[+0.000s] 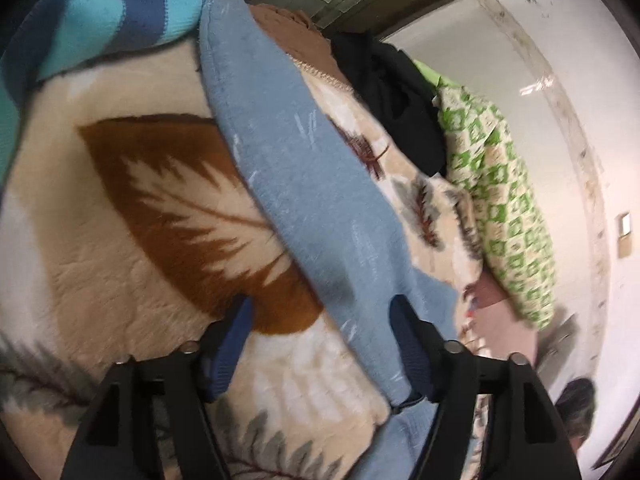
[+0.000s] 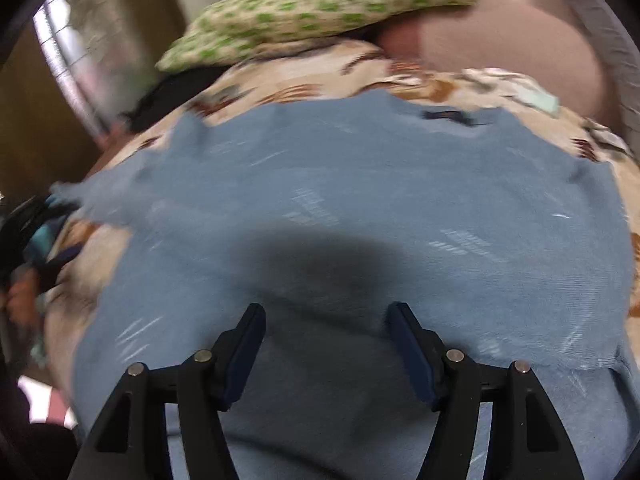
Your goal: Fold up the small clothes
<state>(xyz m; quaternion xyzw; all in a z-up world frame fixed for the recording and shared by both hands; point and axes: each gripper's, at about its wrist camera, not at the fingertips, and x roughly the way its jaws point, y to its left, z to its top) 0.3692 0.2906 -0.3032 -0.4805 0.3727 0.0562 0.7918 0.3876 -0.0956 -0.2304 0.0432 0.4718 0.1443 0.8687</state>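
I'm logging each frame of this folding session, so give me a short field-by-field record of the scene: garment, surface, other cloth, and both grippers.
garment: light blue knit garment, spread flat in the right wrist view, a narrow band in the left wrist view
surface: cream plush blanket with brown leaf print
other cloth: green-and-cream checked fabric; black cloth; blue-and-turquoise striped knit
left gripper: open, blue garment running between its fingers
right gripper: open, over the blue garment, nothing held
image quality: motion blur in both views

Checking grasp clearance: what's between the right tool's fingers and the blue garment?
Nothing. In the right wrist view the right tool is open directly over the blue garment, with only its shadow between.
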